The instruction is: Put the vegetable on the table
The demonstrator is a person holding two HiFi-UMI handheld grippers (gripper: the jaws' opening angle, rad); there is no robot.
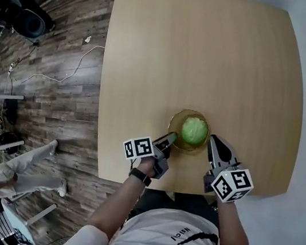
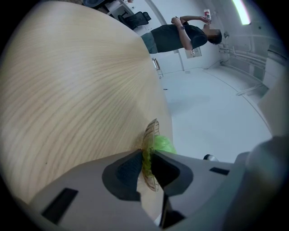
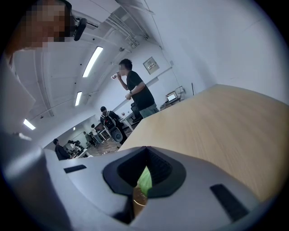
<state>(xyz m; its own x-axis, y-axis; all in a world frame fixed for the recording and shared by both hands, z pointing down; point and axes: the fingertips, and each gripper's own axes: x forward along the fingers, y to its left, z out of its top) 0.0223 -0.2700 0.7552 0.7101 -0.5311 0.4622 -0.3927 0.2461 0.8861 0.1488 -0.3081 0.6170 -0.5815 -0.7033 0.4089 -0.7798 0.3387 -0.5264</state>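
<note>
Closest to my head camera is a white shirt (image 1: 179, 243), and past it both arms reach over the near edge of the table (image 1: 211, 53). Each gripper carries its marker cube, the left cube (image 1: 139, 147) and the right cube (image 1: 231, 184). On my left side, the left gripper (image 1: 170, 138) is at the near-left rim of the bowl (image 1: 191, 113). The left gripper view settles it: the left gripper (image 2: 146, 164) has its fingers closed on the amber, see-through bowl (image 2: 151, 133), with the rim standing edge-on between the dark pads. The vegetable (image 2: 163, 145) shows green just behind that rim, over the pale table (image 2: 67, 90). From above, I see the vegetable (image 1: 194, 130), a round light-green head, sitting inside the bowl, which rests on the table near its front edge. My right gripper (image 1: 213, 139) lies at the bowl's right side, its tip at the rim or just beside it. In the right gripper view, the right gripper (image 3: 143, 169) has its fingers drawn together to a narrow slit. Through it I see a sliver of the vegetable (image 3: 145, 181) and a bit of the bowl (image 3: 137, 198); I cannot tell whether the fingers pinch the rim. Beyond the table (image 3: 226, 126) a person (image 3: 135, 90) stands in a dark top.
</note>
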